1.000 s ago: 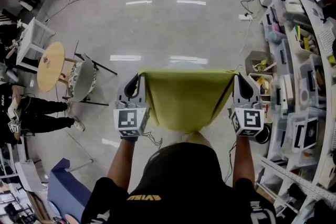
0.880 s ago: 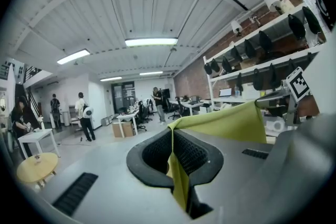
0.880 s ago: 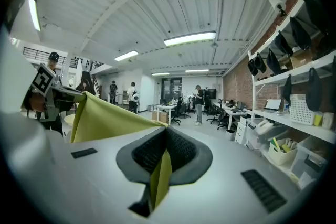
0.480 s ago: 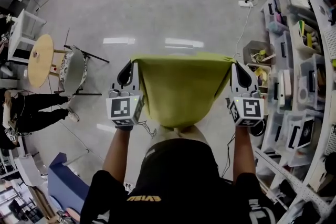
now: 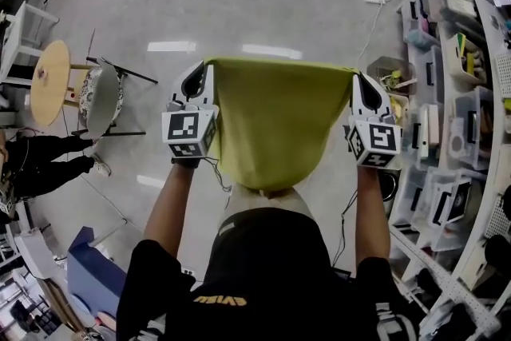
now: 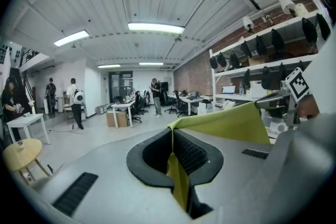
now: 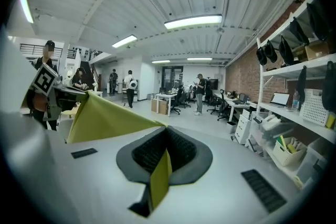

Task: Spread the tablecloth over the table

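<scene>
An olive-green tablecloth hangs stretched between my two grippers in front of the person's body, its top edge taut and level. My left gripper is shut on the cloth's left top corner, and the cloth shows pinched between its black pads. My right gripper is shut on the right top corner, with a fold of cloth clamped in its jaws. The sheet sags down toward the person's waist. No table for the cloth shows beneath it in the head view.
A small round wooden table and a folding chair stand at the left. White shelving packed with bins runs down the right side. A seated person is at far left. Grey floor lies ahead.
Both grippers have carried the stretched cloth forward, higher in the head view, keeping the same spacing. The floor scene has shifted downward in the frame. Both grips are unchanged.
</scene>
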`<state>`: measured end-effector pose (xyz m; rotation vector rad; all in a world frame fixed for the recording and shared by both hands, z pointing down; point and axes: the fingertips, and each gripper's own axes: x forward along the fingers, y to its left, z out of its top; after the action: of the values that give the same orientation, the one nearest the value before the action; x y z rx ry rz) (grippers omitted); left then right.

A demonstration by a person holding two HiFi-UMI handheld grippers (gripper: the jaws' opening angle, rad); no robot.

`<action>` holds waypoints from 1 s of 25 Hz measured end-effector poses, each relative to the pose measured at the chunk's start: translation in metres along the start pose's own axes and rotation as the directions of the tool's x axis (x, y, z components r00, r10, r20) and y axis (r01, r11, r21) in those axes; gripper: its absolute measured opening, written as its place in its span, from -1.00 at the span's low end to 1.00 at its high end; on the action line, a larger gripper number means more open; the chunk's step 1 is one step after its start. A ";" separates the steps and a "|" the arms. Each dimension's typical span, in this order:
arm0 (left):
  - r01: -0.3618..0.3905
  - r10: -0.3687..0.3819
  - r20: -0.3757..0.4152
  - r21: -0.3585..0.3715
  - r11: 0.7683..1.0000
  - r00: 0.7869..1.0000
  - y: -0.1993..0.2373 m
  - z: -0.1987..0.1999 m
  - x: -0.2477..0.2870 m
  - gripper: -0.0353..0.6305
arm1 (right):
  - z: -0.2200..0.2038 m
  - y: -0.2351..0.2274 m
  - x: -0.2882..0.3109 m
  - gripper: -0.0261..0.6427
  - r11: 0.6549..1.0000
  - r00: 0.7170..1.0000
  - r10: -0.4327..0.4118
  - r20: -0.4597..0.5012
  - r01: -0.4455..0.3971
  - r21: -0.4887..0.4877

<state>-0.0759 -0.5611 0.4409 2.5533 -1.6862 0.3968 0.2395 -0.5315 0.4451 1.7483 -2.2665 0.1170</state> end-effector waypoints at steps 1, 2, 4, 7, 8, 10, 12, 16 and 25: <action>0.004 -0.004 -0.003 -0.003 1.000 1.000 0.003 -0.001 0.006 -0.83 | -0.001 -0.001 0.007 -0.92 1.000 1.000 -0.003 -0.005 0.003 0.003; 0.007 -0.007 -0.007 -0.002 1.000 1.000 0.005 -0.003 0.012 -0.84 | -0.002 -0.002 0.013 -0.92 1.000 1.000 -0.006 -0.010 0.006 0.006; 0.013 -0.014 -0.015 -0.004 1.000 1.000 0.009 -0.006 0.022 -0.84 | -0.005 -0.004 0.025 -0.92 1.000 1.000 -0.011 -0.019 0.011 0.009; 0.012 -0.012 -0.025 -0.014 1.000 1.000 0.015 -0.012 0.036 -0.84 | -0.007 -0.005 0.043 -0.91 1.000 0.999 -0.012 -0.034 0.012 -0.002; 0.011 -0.011 -0.030 -0.012 1.000 0.999 0.017 -0.014 0.041 -0.84 | -0.008 -0.006 0.049 -0.92 1.000 0.999 -0.013 -0.040 0.013 -0.005; 0.015 -0.015 -0.044 -0.006 1.000 0.999 0.021 -0.018 0.053 -0.84 | -0.011 -0.009 0.061 -0.92 1.000 0.999 -0.015 -0.052 0.015 -0.007; 0.024 -0.025 -0.059 -0.008 1.000 0.998 0.026 -0.022 0.066 -0.84 | -0.014 -0.010 0.073 -0.92 1.000 0.998 -0.018 -0.067 0.017 -0.012; 0.021 -0.025 -0.070 -0.055 0.998 0.997 0.038 -0.024 0.087 -0.84 | -0.012 -0.012 0.094 -0.92 0.999 0.997 -0.021 -0.080 0.019 -0.032; 0.042 -0.047 -0.099 -0.053 0.998 0.994 0.049 -0.034 0.135 -0.84 | -0.020 -0.025 0.134 -0.92 0.996 0.991 -0.049 -0.122 0.039 -0.082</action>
<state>-0.0765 -0.6954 0.5019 2.4855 -1.5826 0.4652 0.2359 -0.6590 0.4970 1.7005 -2.1143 0.1209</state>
